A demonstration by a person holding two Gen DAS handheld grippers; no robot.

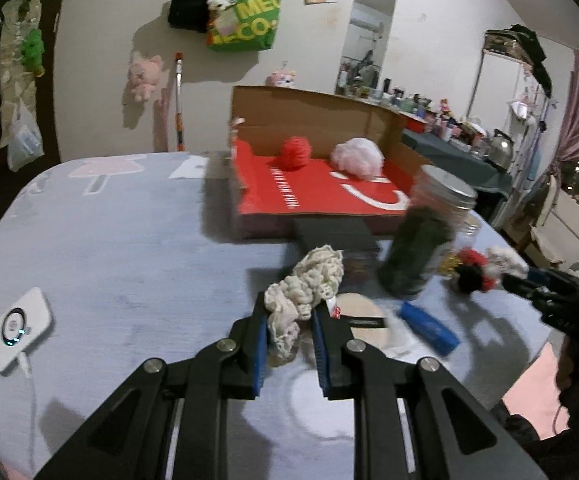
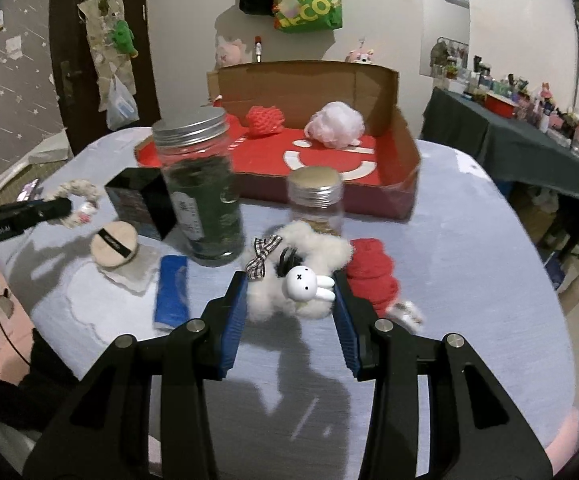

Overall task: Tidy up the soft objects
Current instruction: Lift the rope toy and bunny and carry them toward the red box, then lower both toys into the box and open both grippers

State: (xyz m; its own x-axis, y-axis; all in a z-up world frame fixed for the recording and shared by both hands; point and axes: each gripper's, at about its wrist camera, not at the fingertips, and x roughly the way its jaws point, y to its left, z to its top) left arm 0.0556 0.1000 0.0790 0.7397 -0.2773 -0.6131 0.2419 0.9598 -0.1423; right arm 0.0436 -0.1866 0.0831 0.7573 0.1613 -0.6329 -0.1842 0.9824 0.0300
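While the left gripper pinches a cream lace scrunchie between its blue pads, the right gripper stands spread around a fluffy white scrunchie with a rabbit charm, pads at its sides; whether they press it I cannot tell. A red scrunchie lies at 3 o'clock of it. In the cardboard box at 12 o'clock sit a red puff and a pink puff.

Dim indoor light, heavy fisheye curve, some motion blur

Light from above and behind casts soft grey shadows onto the worktop and wall; corners fall to black vignette, straight edges bow outward, and the green-filled jar smears in the left wrist view, while the centre of the right wrist view stays sharper.
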